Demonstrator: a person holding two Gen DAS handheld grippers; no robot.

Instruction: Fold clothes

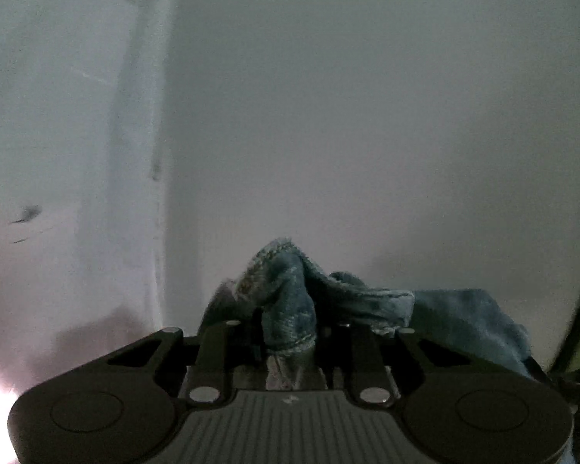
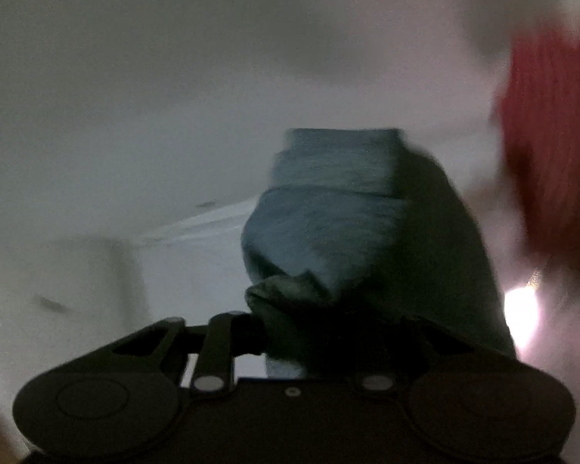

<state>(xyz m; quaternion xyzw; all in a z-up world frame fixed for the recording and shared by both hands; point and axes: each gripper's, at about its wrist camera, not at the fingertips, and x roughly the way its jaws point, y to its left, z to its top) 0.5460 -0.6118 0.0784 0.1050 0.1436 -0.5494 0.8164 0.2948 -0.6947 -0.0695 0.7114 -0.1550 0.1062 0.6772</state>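
A blue denim garment (image 1: 286,294) is bunched between the jaws of my left gripper (image 1: 290,332), which is shut on it; more of the denim trails to the right (image 1: 468,321). In the right wrist view the same kind of blue denim (image 2: 328,208) stands up in front of my right gripper (image 2: 290,332), which is shut on its bunched edge (image 2: 282,294). The cloth hides the right gripper's fingertips. Both views are dim and blurred.
A pale wall with a corner line (image 1: 150,154) and a few dark marks (image 1: 29,214) fills the left wrist view. A blurred red cloth (image 2: 553,147) hangs at the right edge of the right wrist view. A bright light spot (image 2: 522,317) glows below it.
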